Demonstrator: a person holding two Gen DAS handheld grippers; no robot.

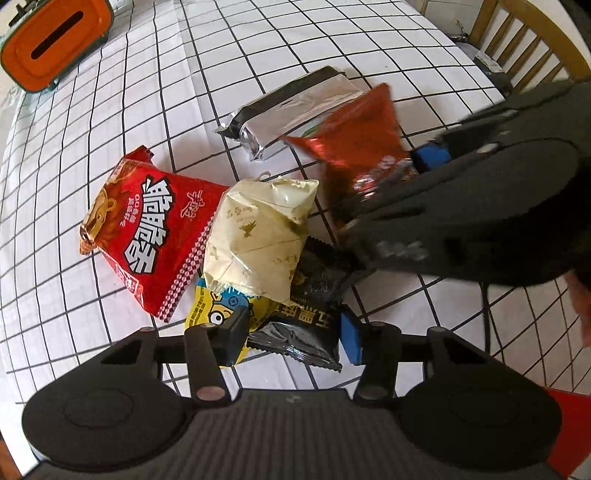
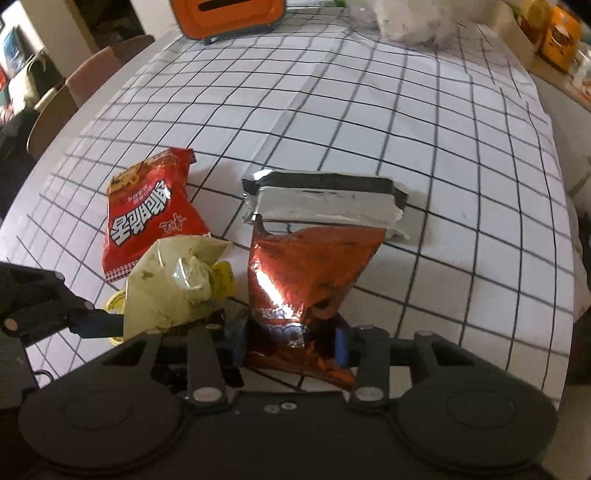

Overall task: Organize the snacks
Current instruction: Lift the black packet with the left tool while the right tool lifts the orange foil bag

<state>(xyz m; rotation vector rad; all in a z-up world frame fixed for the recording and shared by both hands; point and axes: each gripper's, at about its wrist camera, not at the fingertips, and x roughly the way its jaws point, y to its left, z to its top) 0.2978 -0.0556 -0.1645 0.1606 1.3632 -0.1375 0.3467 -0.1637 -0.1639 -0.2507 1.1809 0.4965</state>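
Observation:
On the white checked tablecloth (image 1: 280,40) lies a pile of snacks. My left gripper (image 1: 291,343) points down at it, pads closed on a black packet (image 1: 303,306) that fills the gap, with a yellow cartoon packet (image 1: 214,314) under the left finger. A cream packet (image 1: 255,236) lies on top and a red packet (image 1: 147,229) beside it. My right gripper (image 2: 295,343) is shut on the crumpled end of a red-brown foil packet (image 2: 306,273), which stands tilted up. Behind it lies a silver and black packet (image 2: 325,206).
An orange box with a slot in its lid (image 1: 55,40) stands at the table's far side. A wooden chair (image 1: 528,40) is at one edge and other chairs (image 2: 92,74) at another. A white plastic bag (image 2: 413,22) and shelved packages (image 2: 557,37) lie beyond.

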